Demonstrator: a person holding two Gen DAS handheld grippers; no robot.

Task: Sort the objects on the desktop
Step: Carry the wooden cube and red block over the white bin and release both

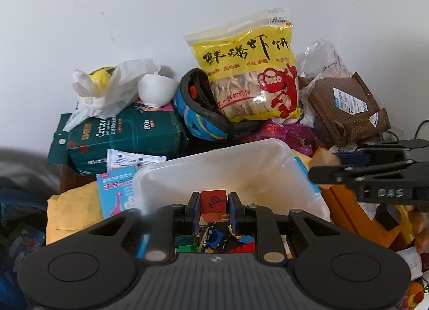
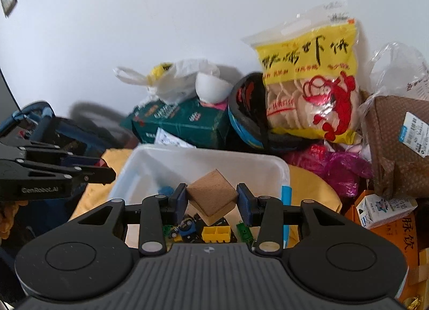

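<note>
- Two blocks are held above the white bin (image 1: pixel 268 159), likely bound for the toy bricks (image 2: pixel 215 232) inside.
- Left tongs (image 1: pixel 213 208) pinch a red block (image 1: pixel 213 201).
- Right tongs (image 2: pixel 211 200) pinch a tilted plain wooden block (image 2: pixel 211 193) by its corners.
</note>
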